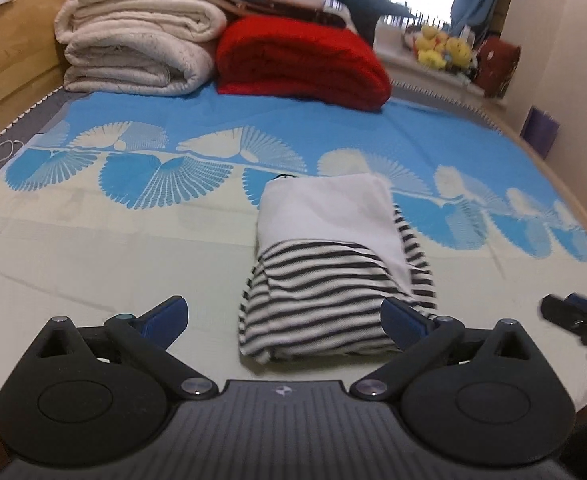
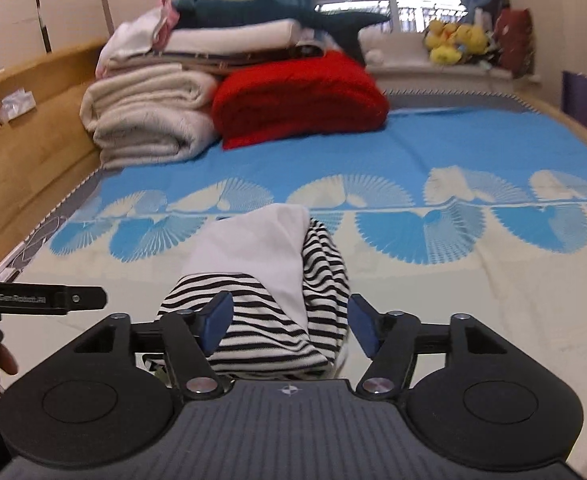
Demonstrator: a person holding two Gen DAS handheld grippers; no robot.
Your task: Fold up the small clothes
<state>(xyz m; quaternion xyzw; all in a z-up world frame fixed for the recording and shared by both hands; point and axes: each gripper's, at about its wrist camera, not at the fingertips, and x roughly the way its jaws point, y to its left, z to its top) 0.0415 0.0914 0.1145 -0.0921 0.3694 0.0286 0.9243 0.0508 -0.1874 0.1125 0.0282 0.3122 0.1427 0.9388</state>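
Left gripper [image 1: 285, 320]: jaws wide apart, nothing between the pads. Right gripper [image 2: 287, 326]: jaws apart too, not pressing anything. Folded top [image 1: 325, 276], striped black & white w/ a white panel, lies on the bed sheet [image 1: 113, 248] just ahead of both. Red blanket [image 1: 297, 60] & cream quilts [image 1: 137, 44] stacked at far end.

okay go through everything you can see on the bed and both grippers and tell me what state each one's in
Striped garment: folded, lying free on the bed sheet.
Left hand-held gripper: open, holding nothing.
Right hand-held gripper: open, holding nothing.
Red blanket: folded.
Cream quilts: folded, stacked.
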